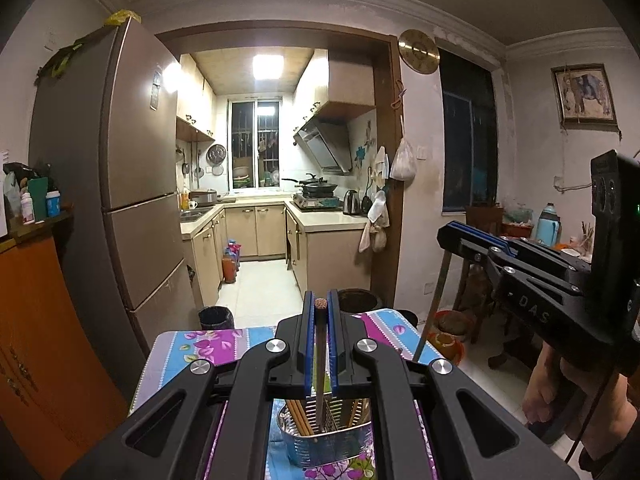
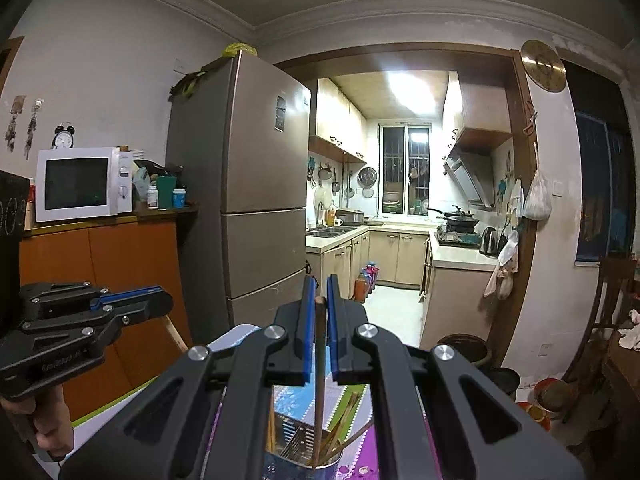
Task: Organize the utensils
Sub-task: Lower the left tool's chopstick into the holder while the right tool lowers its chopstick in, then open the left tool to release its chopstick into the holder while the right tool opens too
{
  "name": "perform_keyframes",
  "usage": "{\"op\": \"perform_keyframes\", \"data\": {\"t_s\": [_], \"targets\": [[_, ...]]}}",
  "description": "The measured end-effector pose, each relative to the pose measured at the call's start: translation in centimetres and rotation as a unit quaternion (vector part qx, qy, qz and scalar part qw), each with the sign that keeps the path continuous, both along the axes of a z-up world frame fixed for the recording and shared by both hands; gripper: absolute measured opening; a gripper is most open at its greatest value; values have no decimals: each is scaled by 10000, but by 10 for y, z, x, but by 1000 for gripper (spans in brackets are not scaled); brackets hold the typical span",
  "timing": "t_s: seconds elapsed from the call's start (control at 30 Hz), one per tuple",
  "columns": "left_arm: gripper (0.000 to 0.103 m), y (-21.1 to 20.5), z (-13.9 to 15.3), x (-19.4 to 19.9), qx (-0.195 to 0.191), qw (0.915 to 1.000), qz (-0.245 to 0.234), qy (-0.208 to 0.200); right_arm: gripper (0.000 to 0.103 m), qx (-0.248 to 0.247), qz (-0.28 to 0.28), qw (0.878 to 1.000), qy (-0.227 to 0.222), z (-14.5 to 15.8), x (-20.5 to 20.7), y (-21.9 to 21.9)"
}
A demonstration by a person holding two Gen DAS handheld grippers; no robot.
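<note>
Wood chopstick, shiny metal holder, glossy fridge.

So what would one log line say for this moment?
left gripper: shut on chopstick | right gripper: shut on chopstick | both above metal holder on table

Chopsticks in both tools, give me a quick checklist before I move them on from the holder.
1. Left tool shut on a dark chopstick: ok.
2. Right tool shut on a chopstick: ok.
3. Both chopsticks hang roughly upright between the pads: ok.
4. Lower tips clear of the metal holder: not ok, each still reaches into it.
5. Holder upright on the floral tablecloth: ok.
6. Where the chopsticks should go next: cannot tell, no other container shows.
</note>
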State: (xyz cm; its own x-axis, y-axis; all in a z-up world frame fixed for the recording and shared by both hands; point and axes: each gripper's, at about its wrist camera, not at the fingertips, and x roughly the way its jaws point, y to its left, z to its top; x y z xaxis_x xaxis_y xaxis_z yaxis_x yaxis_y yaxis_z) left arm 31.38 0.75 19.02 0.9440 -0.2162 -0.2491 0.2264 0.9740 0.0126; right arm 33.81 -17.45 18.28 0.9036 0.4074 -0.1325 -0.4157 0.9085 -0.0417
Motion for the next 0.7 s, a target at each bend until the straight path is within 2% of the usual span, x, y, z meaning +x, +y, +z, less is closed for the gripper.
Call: {"op": "perform_keyframes", "data": {"t_s": [0.3, 0.7], "targets": [[7, -4, -19, 33, 43, 9998, -17, 188, 4, 29, -14, 9997, 238, -23, 33, 1], [7, 2, -44, 67, 29, 9988, 2, 482, 4, -76, 10, 9987, 508, -46, 53, 12]]}}
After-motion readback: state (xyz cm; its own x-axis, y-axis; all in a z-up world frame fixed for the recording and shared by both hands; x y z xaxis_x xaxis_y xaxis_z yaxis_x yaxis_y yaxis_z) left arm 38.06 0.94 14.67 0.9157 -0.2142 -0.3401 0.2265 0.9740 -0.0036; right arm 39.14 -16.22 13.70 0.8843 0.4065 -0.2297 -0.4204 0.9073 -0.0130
